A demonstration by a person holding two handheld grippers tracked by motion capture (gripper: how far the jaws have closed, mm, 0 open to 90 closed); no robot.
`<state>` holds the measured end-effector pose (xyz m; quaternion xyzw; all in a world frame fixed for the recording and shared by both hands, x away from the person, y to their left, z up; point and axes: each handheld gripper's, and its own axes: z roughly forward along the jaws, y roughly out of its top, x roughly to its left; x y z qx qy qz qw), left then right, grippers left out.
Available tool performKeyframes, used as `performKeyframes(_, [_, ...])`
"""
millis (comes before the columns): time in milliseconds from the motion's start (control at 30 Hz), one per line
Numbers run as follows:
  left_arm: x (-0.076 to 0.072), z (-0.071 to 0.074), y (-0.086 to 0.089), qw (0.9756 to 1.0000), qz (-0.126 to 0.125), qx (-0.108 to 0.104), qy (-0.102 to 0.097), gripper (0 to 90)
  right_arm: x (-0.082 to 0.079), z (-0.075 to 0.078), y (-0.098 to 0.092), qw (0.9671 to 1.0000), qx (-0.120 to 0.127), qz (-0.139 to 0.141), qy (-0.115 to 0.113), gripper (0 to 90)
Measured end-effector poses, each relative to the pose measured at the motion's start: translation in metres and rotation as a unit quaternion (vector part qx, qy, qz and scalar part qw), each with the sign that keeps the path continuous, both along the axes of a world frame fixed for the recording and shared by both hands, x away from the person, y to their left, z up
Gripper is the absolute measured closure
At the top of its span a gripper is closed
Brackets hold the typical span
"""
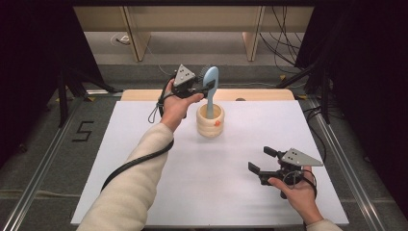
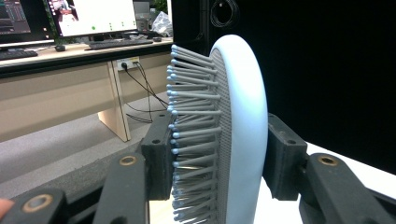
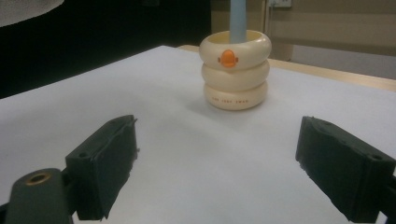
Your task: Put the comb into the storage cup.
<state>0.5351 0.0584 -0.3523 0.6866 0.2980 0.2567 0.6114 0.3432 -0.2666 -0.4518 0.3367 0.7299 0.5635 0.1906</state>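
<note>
White bench (image 1: 202,192), desks and monitors beyond. Left gripper (image 1: 204,87): fingers (image 2: 159,158) clamped on the head of a pale blue hairbrush (image 1: 210,82), bristle side against one finger, handle standing in the cream ringed holder (image 1: 210,121) directly below. Right gripper (image 1: 262,161): fingers spread wide, empty, holder well ahead of them; step judged as seating or lifting the brush, calling for straight vertical travel.

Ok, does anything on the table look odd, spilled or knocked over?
Nothing stands out. The cream holder stands upright with the blue brush handle-down in it, and the left gripper is clamped on the brush head. Nothing has spilled.
</note>
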Motion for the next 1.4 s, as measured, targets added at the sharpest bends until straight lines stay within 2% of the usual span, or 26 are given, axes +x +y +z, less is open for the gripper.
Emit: performKeyframes(1400, [0.001, -0.019, -0.007, 0.9998, -0.001, 0.0, 0.018, 51.1, 0.0, -0.001, 0.0, 1.0, 0.0, 0.002, 0.002, 13.6])
